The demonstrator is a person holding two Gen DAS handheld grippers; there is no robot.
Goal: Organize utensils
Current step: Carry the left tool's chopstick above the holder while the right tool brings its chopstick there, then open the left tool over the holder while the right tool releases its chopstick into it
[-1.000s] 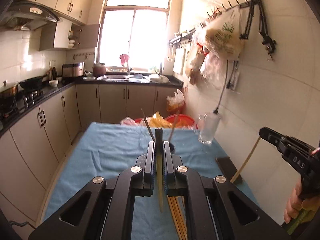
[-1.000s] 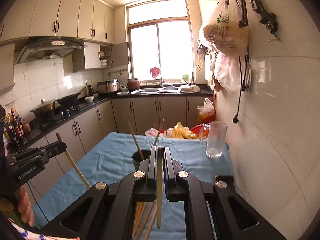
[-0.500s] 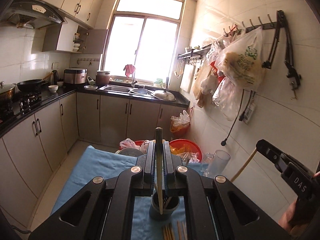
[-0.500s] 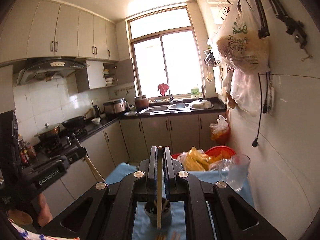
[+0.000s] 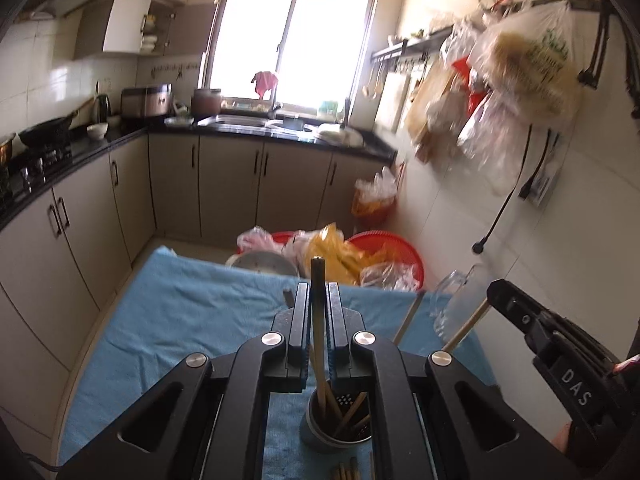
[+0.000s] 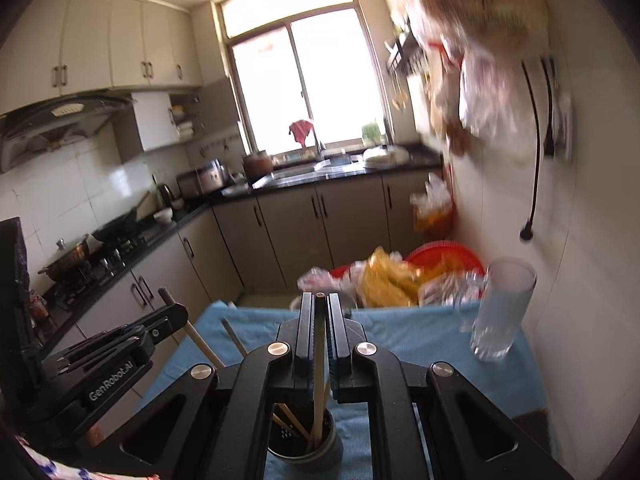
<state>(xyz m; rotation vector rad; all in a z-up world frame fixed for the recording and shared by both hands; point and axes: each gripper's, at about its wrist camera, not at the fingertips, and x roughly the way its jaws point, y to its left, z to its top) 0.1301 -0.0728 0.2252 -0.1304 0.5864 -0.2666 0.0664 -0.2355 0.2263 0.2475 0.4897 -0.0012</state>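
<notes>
Two chopsticks are in play, one clamped in each hand-held gripper. The left hand-held gripper point(image 5: 318, 300) has its jaws narrowed tight on a dark-tipped chopstick point(image 5: 318, 320) that stands between the pads, its lower end reaching down into the dark utensil cup point(image 5: 336, 428). The right hand-held gripper point(image 6: 320, 312) is likewise pinched on a pale wooden chopstick point(image 6: 319, 384), whose lower end dips into the same cup point(image 6: 304, 448), where several more sticks already lean. In the left wrist view the right hand-held gripper shows at the right edge with its stick slanting down toward the cup.

The cup stands on the desk point(image 5: 180, 312), which is covered with a blue cloth. A few loose chopsticks point(image 5: 348, 470) lie on the cloth just in front of the cup. A clear glass mug point(image 6: 500, 312) stands near the tiled wall on the right, well apart from the cup. Beyond the far edge of the desk sit red basins point(image 5: 384, 248) and plastic bags.
</notes>
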